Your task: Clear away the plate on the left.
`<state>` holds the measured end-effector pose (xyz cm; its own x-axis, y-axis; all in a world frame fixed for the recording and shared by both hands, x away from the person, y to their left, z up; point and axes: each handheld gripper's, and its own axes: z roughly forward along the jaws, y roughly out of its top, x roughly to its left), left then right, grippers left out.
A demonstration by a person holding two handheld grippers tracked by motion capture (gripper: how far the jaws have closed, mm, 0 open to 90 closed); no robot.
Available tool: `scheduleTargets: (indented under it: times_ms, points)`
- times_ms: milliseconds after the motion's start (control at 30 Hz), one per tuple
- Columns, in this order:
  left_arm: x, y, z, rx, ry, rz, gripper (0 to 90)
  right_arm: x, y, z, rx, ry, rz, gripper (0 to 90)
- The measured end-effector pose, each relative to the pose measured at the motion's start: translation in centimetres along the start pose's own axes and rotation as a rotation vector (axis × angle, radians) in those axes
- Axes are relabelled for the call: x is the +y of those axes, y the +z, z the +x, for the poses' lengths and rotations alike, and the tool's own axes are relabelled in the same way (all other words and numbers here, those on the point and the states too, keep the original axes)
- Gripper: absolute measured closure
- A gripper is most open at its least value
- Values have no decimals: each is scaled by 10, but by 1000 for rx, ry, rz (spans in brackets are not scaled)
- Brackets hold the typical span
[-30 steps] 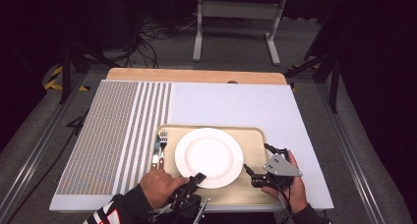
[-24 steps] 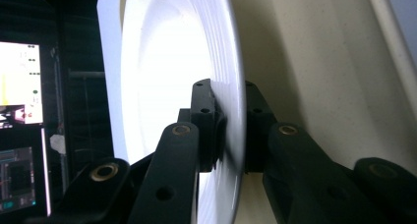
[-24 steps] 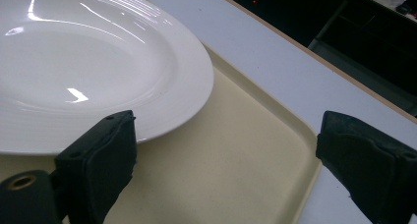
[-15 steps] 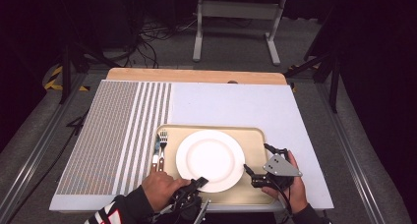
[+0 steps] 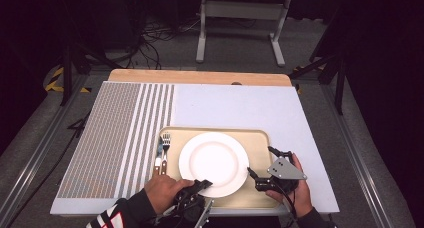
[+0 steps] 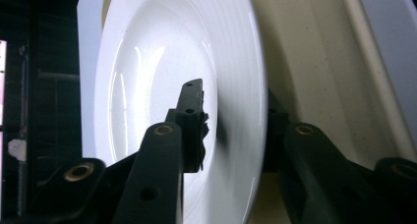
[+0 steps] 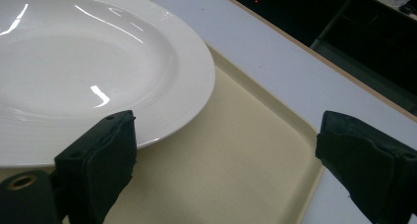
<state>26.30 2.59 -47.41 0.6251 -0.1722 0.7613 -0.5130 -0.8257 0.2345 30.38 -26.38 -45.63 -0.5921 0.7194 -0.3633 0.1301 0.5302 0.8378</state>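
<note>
On our worktop [image 5: 240,105], under a pale mat, a beige tray [image 5: 260,143] carries the white plate [image 5: 213,160], with a fork [image 5: 165,142] at the tray's left edge. Our left hand-held gripper [image 5: 204,184] straddles the plate's near rim, one jaw above and one below; its jaws have just been opening, released. Our right hand-held gripper [image 5: 253,177] sits spread wide just beside the plate's right rim, grasping nothing.
</note>
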Motion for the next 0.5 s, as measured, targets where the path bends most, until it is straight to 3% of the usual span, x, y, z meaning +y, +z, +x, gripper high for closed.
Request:
scheduleTargets:
  times_ms: [200, 500]
  points:
    - [-6, 0, 6, -49, -58, -38, 641, 0, 0, 0, -4, 0, -3, 93]
    - [-12, -3, 12, -76, -132, -98, 518, 1, 0, 1, -5, -1, -6, 93]
